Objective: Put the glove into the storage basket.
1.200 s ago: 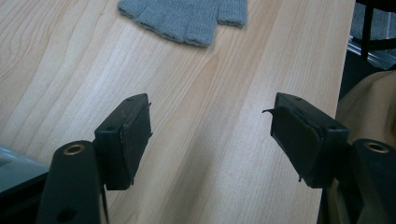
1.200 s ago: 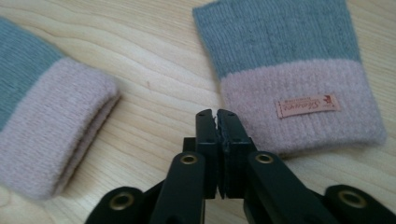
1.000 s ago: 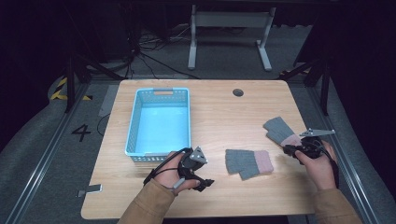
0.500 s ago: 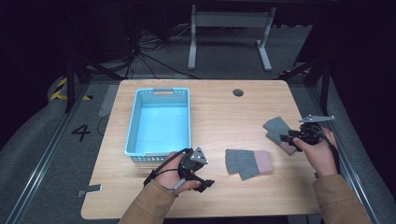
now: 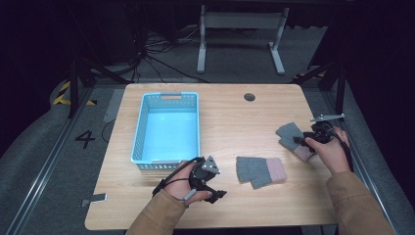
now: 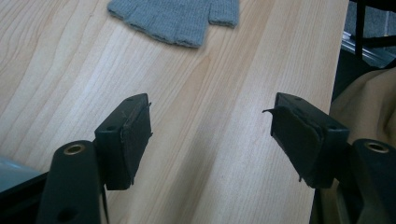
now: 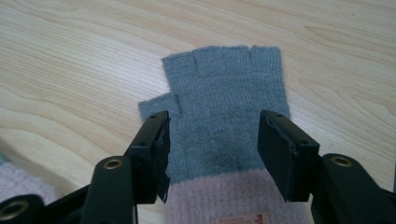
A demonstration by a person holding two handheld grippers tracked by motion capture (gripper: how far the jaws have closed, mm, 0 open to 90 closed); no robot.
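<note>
Gloves are the work here: two grey fingerless knit gloves with pink cuffs lie on the wooden counter (image 5: pixel 230 122), and a light-blue basket (image 5: pixel 167 128) stands near the left edge, with nothing to be seen inside it. The right gripper (image 7: pixel 212 154) hovers over the glove near the right edge (image 7: pixel 224 112), its jaws spread wide on either side of the palm, just above the line where grey knit meets pink cuff. In the high view that same right gripper (image 5: pixel 313 138) sits over the glove (image 5: pixel 289 134) close to the right edge.

To grip well, I judge the jaws should come straight down until the pads (image 7: pixel 161 154) press into the knit, then close slowly so that the fabric bunches into a ridge between them. Closing too high would catch nothing. Taking both layers near the cuff seam looks wise, since the thicker cuff should hold better than the loose finger ends. A lift should start gently, in case the cloth slips out.

The left gripper (image 6: pixel 212 140) rests near the front edge with its jaws wide open above bare wood, holding nothing. The other glove (image 5: pixel 260 170) lies flat near the front edge, between the two hands, untouched; its grey finger end (image 6: pixel 177 18) shows beyond the left jaws.
</note>
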